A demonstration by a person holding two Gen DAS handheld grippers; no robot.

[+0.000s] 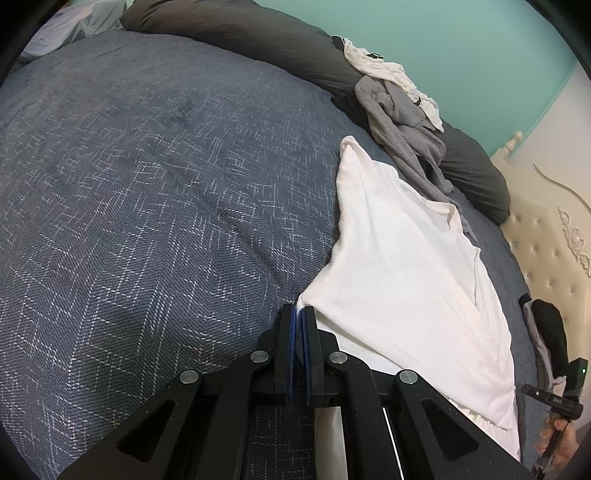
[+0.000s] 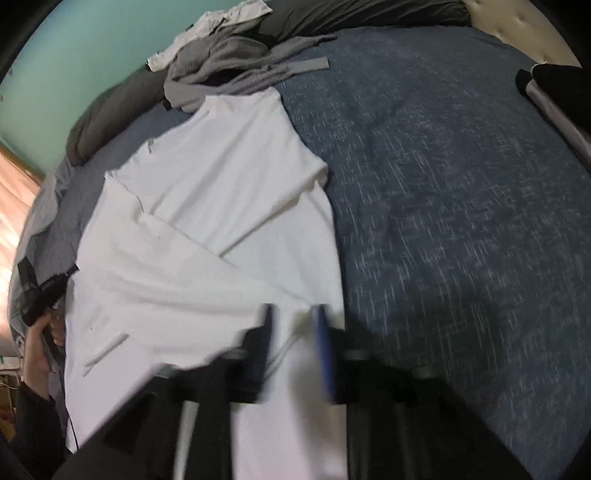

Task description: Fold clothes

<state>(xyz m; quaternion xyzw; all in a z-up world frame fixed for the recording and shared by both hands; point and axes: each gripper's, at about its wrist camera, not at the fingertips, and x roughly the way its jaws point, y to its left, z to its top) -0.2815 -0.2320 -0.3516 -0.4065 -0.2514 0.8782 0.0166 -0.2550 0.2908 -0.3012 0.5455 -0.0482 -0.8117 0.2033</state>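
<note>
Left gripper (image 1: 298, 312) sits nearest the lens, jaws pinched together on a corner of the white shirt (image 1: 406, 266); cloth edge is caught between the blue pads. Right gripper (image 2: 293, 314) is motion-blurred, fingers clearly apart, hovering over the shirt's near edge with nothing between them. White shirt (image 2: 207, 229) lies mostly flat on the blue-grey bedspread (image 1: 147, 203), one side folded diagonally over the body. Beyond the shirt's far end a crumpled grey garment (image 1: 402, 136) lies touching it, with a wrinkled white garment (image 1: 384, 70) piled on top of that. Behind both runs a dark grey pillow (image 1: 258, 33) against the teal wall (image 1: 461, 55). Off the shirt's right side in the left wrist view stands a cream tufted headboard (image 1: 546, 236).
</note>
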